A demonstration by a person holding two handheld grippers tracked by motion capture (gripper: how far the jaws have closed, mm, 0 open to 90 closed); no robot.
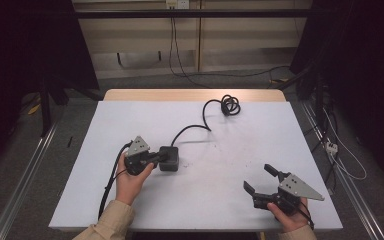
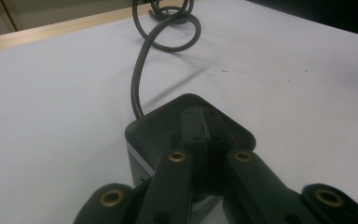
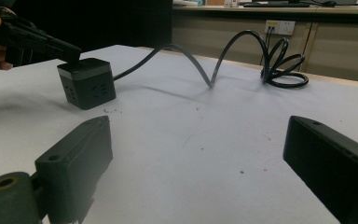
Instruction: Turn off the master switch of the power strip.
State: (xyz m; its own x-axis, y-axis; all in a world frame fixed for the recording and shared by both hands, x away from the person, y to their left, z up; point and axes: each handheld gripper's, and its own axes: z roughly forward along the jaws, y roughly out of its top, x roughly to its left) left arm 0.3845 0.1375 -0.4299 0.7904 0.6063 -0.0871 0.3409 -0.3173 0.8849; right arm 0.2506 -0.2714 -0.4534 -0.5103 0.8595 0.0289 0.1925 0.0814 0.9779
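Here, one black cube socket (image 1: 169,158) mid-frame on the white bench (image 1: 105,130), one cord (image 1: 215,107) coiling toward upper centre, left tongs (image 1: 161,156) closed on the cube's top, right tongs (image 1: 259,178) spread wide at lower right, socket holes seen in the right gripper view.

One cube socket (image 1: 169,158), two tongs (image 1: 156,158) (image 1: 261,178)

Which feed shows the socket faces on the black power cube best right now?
The right gripper view: the power cube shows its side sockets there, unobstructed. The left gripper view has only its top, behind the left gripper. The high view shows it small and dark.
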